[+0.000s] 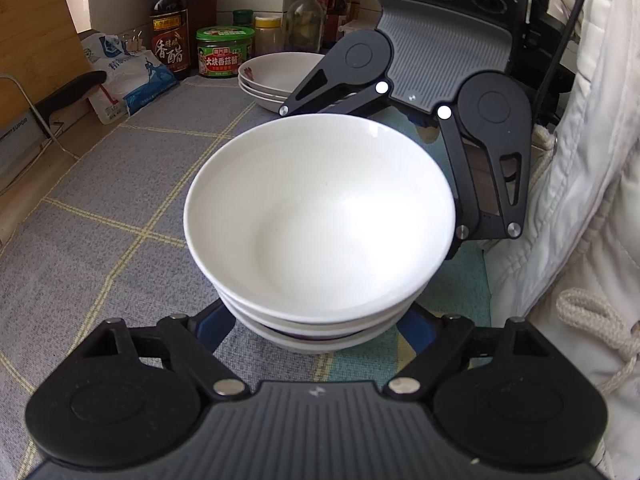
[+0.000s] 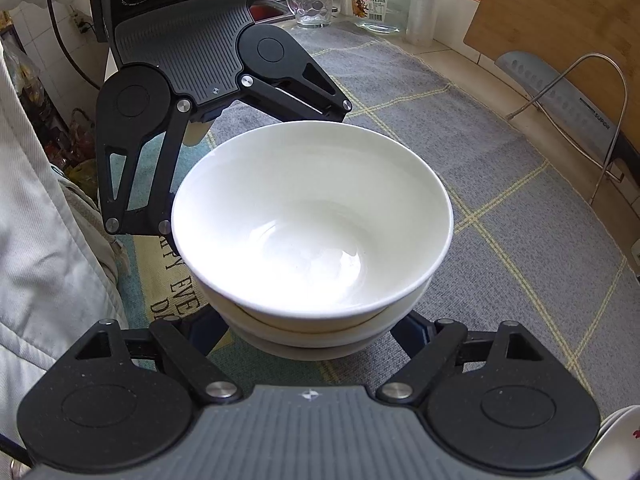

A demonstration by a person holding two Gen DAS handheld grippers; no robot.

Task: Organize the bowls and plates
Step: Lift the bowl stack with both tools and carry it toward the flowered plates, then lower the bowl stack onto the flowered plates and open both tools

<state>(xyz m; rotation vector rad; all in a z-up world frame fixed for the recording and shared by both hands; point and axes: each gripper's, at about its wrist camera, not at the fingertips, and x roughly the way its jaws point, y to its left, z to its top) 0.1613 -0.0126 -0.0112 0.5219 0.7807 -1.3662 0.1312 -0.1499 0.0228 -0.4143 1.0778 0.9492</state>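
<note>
While both spread-jawed grippers, left gripper [image 1: 320,344] and right gripper [image 2: 316,344], flank the stack of white bowls [image 1: 320,216], stacked plates [image 1: 276,76] sit near the plaid cloth's [image 1: 120,200] far edge.

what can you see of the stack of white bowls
The stack of bowls is three glossy white bowls that look ceramic, nested upright; the top one is empty and clean. It sits on a grey checked cloth. The left gripper and right gripper flank it low on opposite sides, fingers spread wide; whether they touch it is hidden.
</note>
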